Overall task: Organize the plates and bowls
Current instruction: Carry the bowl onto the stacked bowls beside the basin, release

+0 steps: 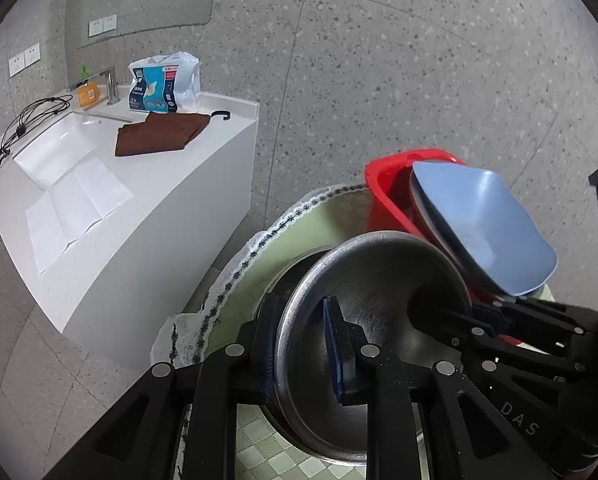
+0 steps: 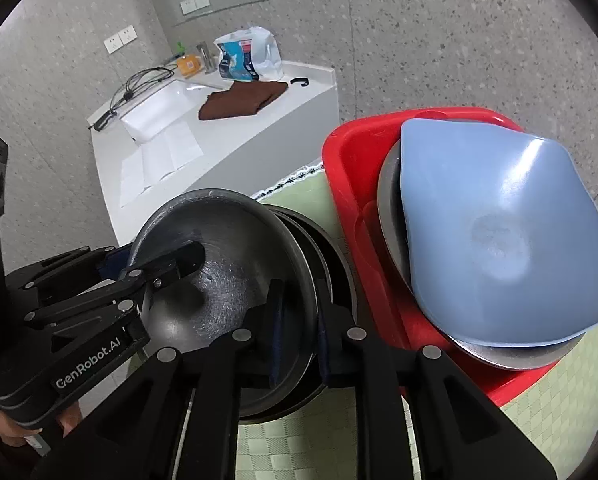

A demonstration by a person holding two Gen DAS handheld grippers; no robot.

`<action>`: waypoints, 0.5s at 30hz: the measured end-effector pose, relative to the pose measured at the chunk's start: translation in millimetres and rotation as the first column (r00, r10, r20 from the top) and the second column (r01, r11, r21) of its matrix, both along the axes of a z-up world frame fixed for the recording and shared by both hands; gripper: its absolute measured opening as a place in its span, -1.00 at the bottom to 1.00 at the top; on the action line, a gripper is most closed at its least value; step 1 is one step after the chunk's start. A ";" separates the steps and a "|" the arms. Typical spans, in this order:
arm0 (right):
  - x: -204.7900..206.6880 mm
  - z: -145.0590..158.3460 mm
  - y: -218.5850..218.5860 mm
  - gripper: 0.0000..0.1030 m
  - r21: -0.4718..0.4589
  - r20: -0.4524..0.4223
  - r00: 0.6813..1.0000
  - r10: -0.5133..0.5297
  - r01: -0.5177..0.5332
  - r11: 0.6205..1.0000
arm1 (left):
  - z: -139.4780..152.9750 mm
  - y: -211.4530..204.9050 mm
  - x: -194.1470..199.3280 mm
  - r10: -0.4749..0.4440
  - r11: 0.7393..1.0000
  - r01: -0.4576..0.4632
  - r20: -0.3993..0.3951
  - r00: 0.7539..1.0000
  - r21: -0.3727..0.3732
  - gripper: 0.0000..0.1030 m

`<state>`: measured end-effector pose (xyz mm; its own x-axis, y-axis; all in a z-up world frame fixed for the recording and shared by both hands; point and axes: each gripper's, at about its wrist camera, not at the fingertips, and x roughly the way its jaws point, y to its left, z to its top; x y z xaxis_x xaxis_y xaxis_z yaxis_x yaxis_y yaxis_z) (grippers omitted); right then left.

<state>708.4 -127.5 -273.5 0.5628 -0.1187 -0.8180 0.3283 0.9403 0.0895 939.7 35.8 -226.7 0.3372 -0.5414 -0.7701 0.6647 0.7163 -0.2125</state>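
Two hand-held grippers are clamped on one steel bowl (image 1: 373, 312): the left hand-held gripper (image 1: 305, 350) is pinched over its near-left rim, the right hand-held gripper (image 2: 299, 334) over its right rim. The bowl is held tilted above a second steel bowl (image 2: 341, 280) on the green-clothed counter (image 2: 551, 408). Just right, a blue plate (image 2: 499, 236) leans in a red basin (image 2: 351, 168), apparently against a steel dish. Uneven pull could let the slick rim slip and clatter onto the stack.

Red basin (image 2: 339, 168), blue plate (image 2: 499, 224), silvery steel bowl (image 2: 227, 264) (dull grey), green checked tablecloth (image 2: 539, 400).
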 end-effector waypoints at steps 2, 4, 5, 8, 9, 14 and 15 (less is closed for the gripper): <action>0.9 -0.6 1.6 -0.66 -0.024 -0.006 1.000 -0.004 0.004 1.000 | -2.2 -2.2 -2.2 -0.001 1.000 0.001 0.010 1.000 0.011 -0.64; 0.8 -1.0 3.4 -0.61 -0.046 -0.007 1.000 -0.006 0.005 0.999 | -2.9 -5.5 -4.8 0.007 1.000 -0.007 0.022 1.000 0.020 -0.65; 1.2 -1.5 4.5 -0.45 -0.054 -0.011 1.000 -0.006 0.006 0.999 | -3.2 -6.3 -6.8 0.010 1.000 -0.011 0.028 1.000 0.023 -0.65; -1.5 -1.6 7.0 -0.29 -0.067 -0.007 1.000 -0.014 0.013 0.998 | -0.5 -8.1 -12.9 0.023 0.999 -0.025 0.049 0.999 0.031 -0.64; -2.2 -1.6 6.6 -0.28 -0.063 -0.005 1.000 -0.013 0.013 0.998 | -0.4 -8.0 -13.5 0.029 0.999 -0.030 0.045 0.999 0.030 -0.59; -8.9 2.8 7.2 -0.17 -0.054 0.004 1.000 -0.020 0.021 0.998 | 4.0 -0.4 -21.5 0.047 0.999 -0.048 0.051 0.998 0.024 -0.45; -11.3 4.5 7.5 -0.16 -0.049 0.010 1.000 -0.022 0.023 0.999 | 6.7 2.3 -23.6 0.064 0.997 -0.066 0.064 0.996 0.026 -0.22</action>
<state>697.1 -120.0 -269.1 0.5670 -0.1717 -0.8056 0.3490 0.9360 0.0461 916.2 38.1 -220.0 0.4191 -0.4952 -0.7610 0.6281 0.7634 -0.1508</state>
